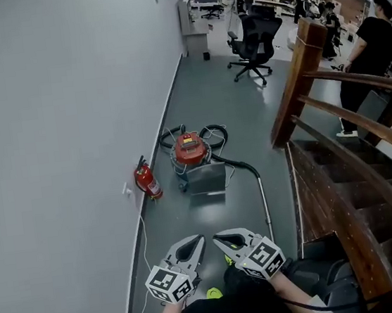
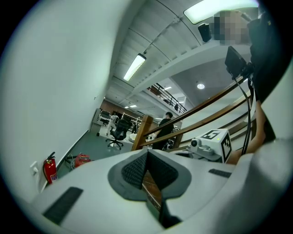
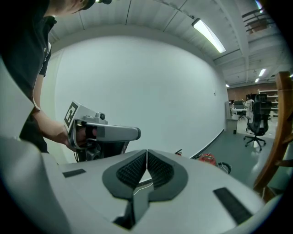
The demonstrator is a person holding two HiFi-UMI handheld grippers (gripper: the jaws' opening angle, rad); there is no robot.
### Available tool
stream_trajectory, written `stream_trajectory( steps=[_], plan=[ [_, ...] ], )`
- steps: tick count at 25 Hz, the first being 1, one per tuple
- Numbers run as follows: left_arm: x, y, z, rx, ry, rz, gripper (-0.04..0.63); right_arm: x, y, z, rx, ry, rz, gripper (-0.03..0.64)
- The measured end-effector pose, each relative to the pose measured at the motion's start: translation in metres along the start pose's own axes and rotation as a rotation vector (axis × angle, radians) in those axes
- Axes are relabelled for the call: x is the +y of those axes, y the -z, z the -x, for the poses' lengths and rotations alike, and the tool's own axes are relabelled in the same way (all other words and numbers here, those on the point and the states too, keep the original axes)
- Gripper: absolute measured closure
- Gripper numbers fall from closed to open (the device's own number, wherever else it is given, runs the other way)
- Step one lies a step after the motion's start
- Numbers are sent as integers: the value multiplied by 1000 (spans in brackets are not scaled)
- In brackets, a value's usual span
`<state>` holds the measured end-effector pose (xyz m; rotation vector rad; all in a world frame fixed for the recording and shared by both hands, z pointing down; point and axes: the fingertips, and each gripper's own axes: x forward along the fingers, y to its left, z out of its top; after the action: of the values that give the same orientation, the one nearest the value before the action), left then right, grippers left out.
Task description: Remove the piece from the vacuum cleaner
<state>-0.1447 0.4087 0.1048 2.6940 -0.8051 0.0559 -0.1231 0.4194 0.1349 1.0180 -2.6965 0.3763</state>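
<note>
The red vacuum cleaner (image 1: 189,149) stands on the grey floor near the wall, a few steps ahead of me, with a grey metal box (image 1: 206,178) in front of it. Its black hose runs into a long wand (image 1: 264,197) lying on the floor. My left gripper (image 1: 198,240) and right gripper (image 1: 218,240) are side by side low in the head view, far short of the vacuum, both shut and empty. The vacuum shows small in the left gripper view (image 2: 82,160) and in the right gripper view (image 3: 208,159).
A red fire extinguisher (image 1: 147,180) stands against the white wall left of the vacuum. A wooden staircase with a railing (image 1: 332,111) rises on the right. A black office chair (image 1: 255,39) and a standing person (image 1: 371,49) are farther back.
</note>
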Motion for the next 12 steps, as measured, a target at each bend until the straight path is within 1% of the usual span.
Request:
stream_trajectory(
  steps=[7, 12],
  plan=[
    [20, -2, -47, 23, -1, 34, 588, -45, -3, -13, 20, -32, -28, 601],
    [37, -10, -84, 31, -26, 41, 588, -83, -11, -23, 23, -66, -26, 601]
  ],
)
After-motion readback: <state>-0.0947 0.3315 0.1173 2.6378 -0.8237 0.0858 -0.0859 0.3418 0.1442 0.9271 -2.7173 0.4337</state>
